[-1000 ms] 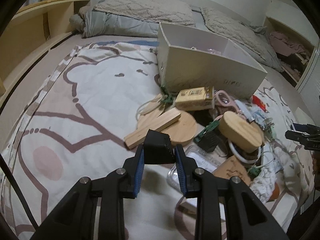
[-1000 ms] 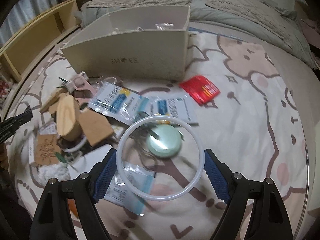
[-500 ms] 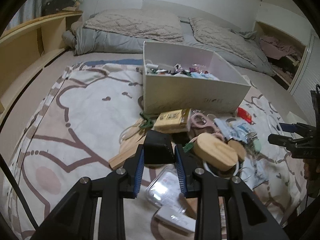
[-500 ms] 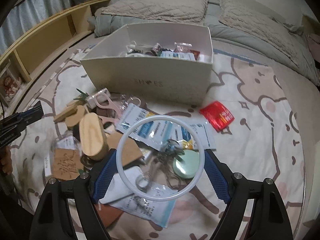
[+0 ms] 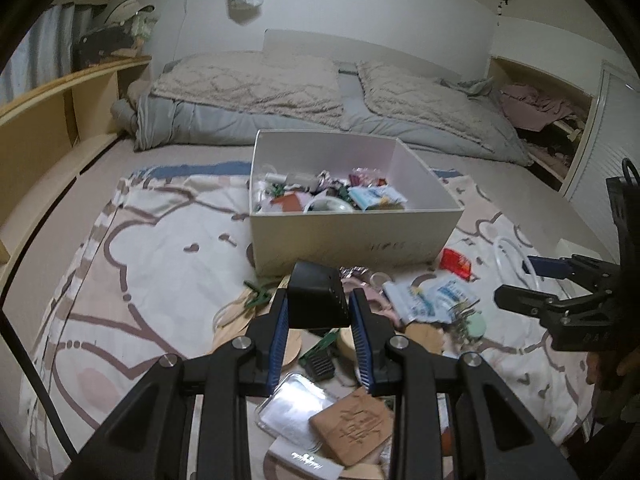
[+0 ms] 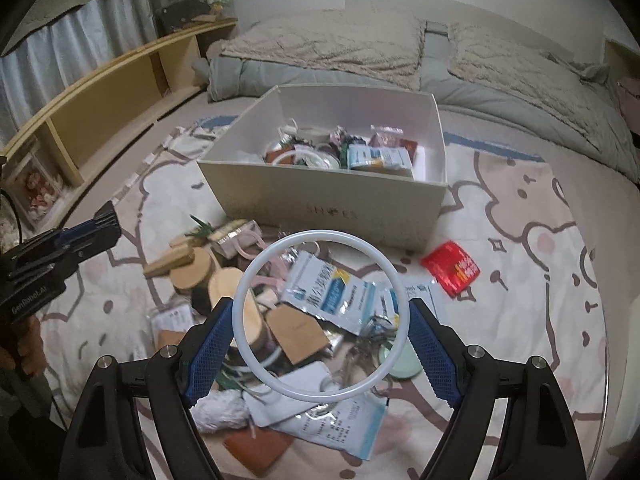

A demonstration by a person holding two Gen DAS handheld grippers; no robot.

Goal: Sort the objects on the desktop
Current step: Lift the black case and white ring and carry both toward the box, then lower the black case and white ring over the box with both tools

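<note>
Patterned bedspread [image 6: 540,208] bare beyond clutter; left gripper [image 5: 319,322] clamping black block [image 5: 316,300], right gripper [image 6: 320,338] seemingly gripping white ring [image 6: 321,393].

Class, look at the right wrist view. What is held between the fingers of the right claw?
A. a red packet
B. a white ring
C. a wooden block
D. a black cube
B: the right claw is closed on the white ring, its blue pads pressing the ring's two sides above the clutter on the bedspread.

box [image 5: 352,236] label: blurred, unreadable | pile under black block [image 5: 316,300]: hidden | box contents: too small to ID
</note>
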